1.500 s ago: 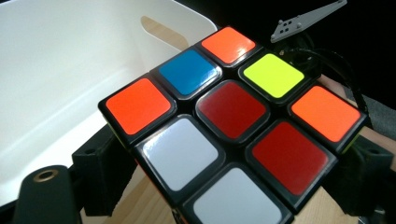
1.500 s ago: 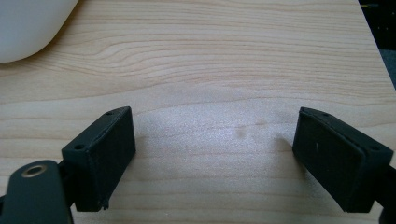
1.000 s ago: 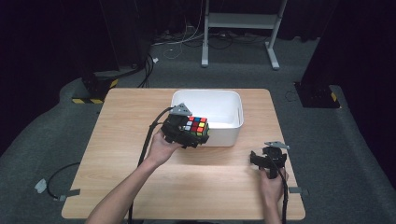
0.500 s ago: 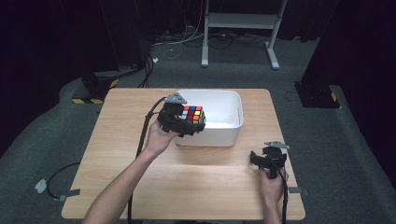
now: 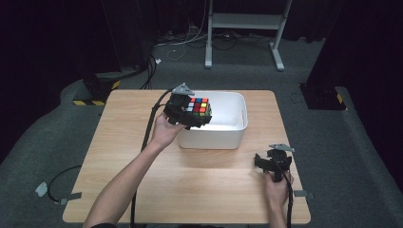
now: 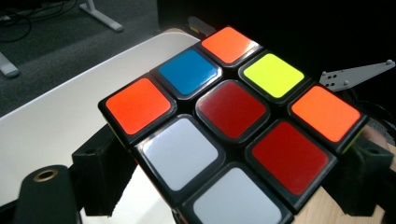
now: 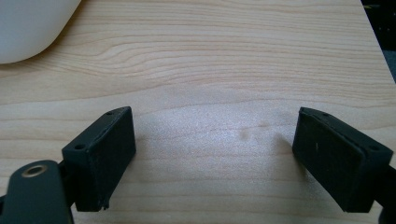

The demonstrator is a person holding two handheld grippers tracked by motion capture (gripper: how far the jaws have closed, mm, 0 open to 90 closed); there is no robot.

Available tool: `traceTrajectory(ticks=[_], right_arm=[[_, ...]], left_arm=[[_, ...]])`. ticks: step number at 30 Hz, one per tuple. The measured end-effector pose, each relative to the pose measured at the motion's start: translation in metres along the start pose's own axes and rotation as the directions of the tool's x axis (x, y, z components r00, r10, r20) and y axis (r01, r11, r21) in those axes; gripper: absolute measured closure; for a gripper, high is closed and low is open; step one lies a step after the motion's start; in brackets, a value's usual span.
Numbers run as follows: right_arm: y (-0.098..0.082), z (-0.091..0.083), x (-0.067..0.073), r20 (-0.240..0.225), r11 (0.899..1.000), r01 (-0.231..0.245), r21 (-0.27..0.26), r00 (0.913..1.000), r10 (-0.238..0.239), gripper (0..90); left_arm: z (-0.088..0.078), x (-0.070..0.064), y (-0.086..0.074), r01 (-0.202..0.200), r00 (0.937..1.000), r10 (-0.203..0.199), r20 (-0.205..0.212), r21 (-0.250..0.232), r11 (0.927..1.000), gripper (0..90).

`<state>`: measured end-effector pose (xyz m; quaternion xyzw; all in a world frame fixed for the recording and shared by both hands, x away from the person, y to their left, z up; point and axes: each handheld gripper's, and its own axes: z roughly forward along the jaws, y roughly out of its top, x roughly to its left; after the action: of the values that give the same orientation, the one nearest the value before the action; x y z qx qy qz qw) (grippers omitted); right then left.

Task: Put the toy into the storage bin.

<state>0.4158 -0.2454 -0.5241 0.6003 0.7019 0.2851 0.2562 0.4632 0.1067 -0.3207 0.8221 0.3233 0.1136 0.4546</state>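
Observation:
A scrambled puzzle cube (image 5: 198, 106) (image 6: 233, 121) with orange, red, white, blue and yellow stickers hangs over the left rim of the white bin (image 5: 233, 128). My left gripper (image 5: 192, 114) is shut on the cube, its two black jaws pressing the cube's left and right sides in the left gripper view. The bin's white rim (image 6: 60, 126) lies just below the cube. My right gripper (image 5: 272, 160) (image 7: 212, 154) rests low over the wooden table (image 5: 142, 142) at the front right, open, with bare wood between its jaws.
The bin's rounded corner (image 7: 28, 28) shows at the upper left of the right gripper view. A metal stand (image 5: 244, 28) and cables lie on the grey floor beyond the table. A cable (image 5: 147, 133) trails from the left gripper along the forearm.
The left hand has lifted the cube up and away, from the bin's front left corner to above its left rim. The right gripper has stayed in place.

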Motion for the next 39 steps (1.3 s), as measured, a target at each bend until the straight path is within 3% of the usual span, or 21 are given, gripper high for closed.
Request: traceTrajectory(ticks=[8,26,39], right_arm=[[0.0,0.0,0.0,0.002,1.0,0.0,0.0,1.0,0.0,12.9],[0.0,0.0,0.001,0.002,1.0,0.0,-0.001,1.0,0.0,12.9],[0.0,0.0,0.001,0.003,1.0,-0.001,-0.001,1.0,0.001,12.9]], left_arm=[[0.009,0.01,0.007,0.016,0.9998,-0.016,-0.015,0.005,0.9999,15.2],[0.023,0.021,0.026,-0.002,0.9996,0.003,-0.028,0.033,0.9995,15.2],[0.034,0.029,0.037,0.018,0.9993,-0.018,-0.032,0.004,0.9998,15.2]])
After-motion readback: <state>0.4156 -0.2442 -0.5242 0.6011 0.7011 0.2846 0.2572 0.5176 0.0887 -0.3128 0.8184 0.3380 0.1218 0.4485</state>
